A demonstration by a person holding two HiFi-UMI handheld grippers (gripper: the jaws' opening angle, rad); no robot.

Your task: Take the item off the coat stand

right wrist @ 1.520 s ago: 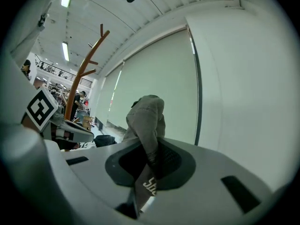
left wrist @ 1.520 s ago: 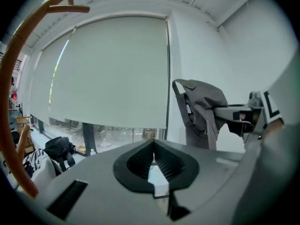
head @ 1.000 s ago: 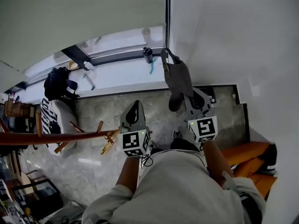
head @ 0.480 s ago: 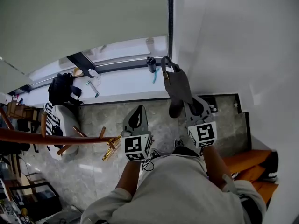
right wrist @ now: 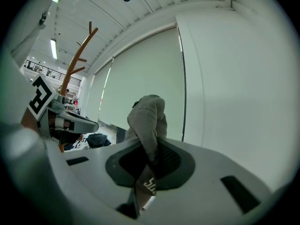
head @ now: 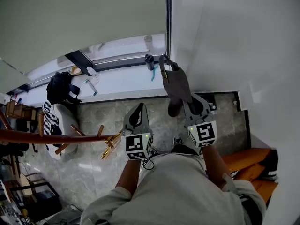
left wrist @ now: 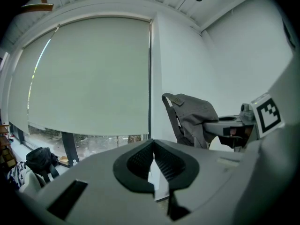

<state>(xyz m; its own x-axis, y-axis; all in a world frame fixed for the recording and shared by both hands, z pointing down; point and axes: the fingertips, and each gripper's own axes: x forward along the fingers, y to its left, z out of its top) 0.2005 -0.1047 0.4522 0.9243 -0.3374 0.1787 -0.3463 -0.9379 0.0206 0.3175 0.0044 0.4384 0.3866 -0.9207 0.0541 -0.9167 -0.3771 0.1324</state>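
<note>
A grey fabric bag [head: 176, 84] with a strap hangs in the air in front of the white wall. My right gripper [head: 186, 101] is shut on its lower part. In the right gripper view the bag's cloth [right wrist: 149, 121] runs down between the pads of that gripper [right wrist: 151, 167]. The wooden coat stand [head: 56, 138] lies across the left of the head view, apart from the bag, with bare pegs and a gold fitting [head: 109, 145]. My left gripper [head: 137, 110] is beside the bag, shut and holding nothing [left wrist: 153, 165].
A window with a drawn pale blind [head: 84, 18] and a white sill [head: 117, 76] lie ahead. A black backpack [head: 60, 86] and a striped cloth [head: 48, 112] sit at the left. An orange seat [head: 248, 161] is at the right. The floor [head: 93, 121] is grey stone.
Both grippers and the bag stay almost where they were. The head view has shifted slightly, so the bag sits a little higher in the frame than one second ago.
</note>
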